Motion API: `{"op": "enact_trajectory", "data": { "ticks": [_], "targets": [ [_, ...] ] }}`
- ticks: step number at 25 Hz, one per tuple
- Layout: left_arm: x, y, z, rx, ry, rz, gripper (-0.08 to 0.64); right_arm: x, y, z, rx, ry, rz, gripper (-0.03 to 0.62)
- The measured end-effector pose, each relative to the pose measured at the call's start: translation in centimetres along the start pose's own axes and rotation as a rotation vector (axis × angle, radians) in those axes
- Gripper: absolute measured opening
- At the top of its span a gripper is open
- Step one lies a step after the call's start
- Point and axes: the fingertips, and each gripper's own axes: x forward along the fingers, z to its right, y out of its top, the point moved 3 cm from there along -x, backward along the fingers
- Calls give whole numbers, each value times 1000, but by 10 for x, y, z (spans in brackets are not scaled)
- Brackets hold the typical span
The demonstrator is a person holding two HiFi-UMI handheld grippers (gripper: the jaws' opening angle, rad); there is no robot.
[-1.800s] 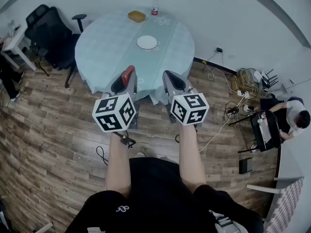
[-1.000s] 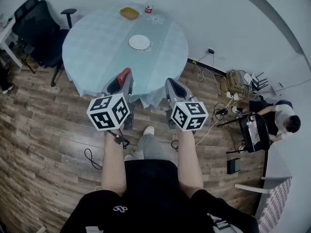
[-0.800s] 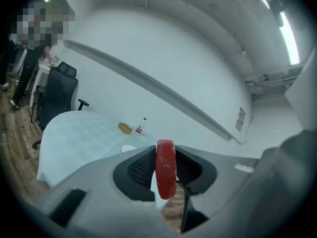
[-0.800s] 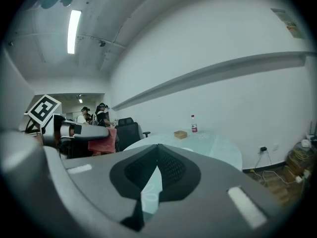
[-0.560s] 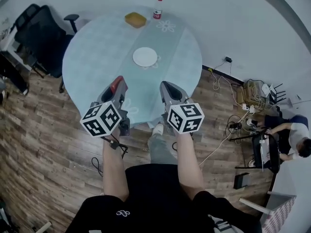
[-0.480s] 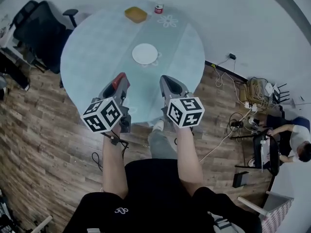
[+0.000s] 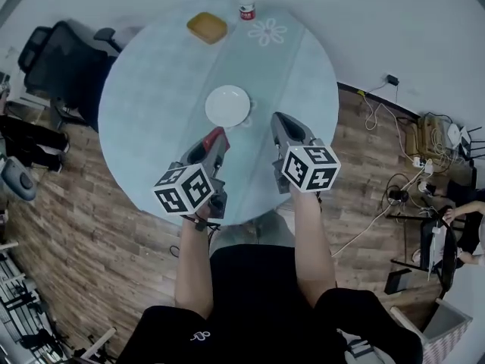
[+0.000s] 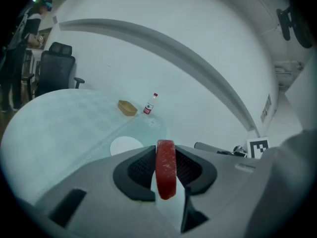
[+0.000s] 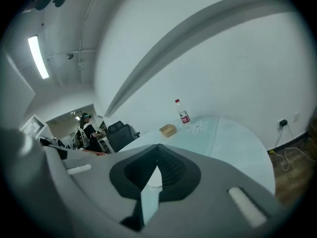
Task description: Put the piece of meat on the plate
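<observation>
Over the table's [image 7: 151,82] near edge, the left gripper [image 7: 216,136] clamps the piece of meat [image 8: 166,175]; the right gripper [image 7: 282,121] beside it is closed, empty. The plate [image 7: 227,105] lies just ahead at twelve o'clock: best lower the meat to its centre before releasing.

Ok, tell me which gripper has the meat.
The left gripper: a red piece of meat is clamped between its jaws. The right gripper has its jaws shut on nothing.
</observation>
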Motion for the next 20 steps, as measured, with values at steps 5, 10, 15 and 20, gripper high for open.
{"op": "enact_trajectory", "data": {
  "ticks": [5, 10, 15, 20],
  "targets": [
    [37, -8, -40, -86, -2, -103, 94, 28, -20, 4, 35, 8, -56, 11],
    [101, -4, -91, -39, -43, -250, 94, 8, -37, 29, 32, -104, -113, 9],
    [161, -19, -117, 36, -81, -433, 95, -12, -32, 50, 30, -235, -98, 10],
    [196, -34, -125, 38, -91, -532, 95, -19, -30, 46, 23, -281, -94, 10]
  ]
}}
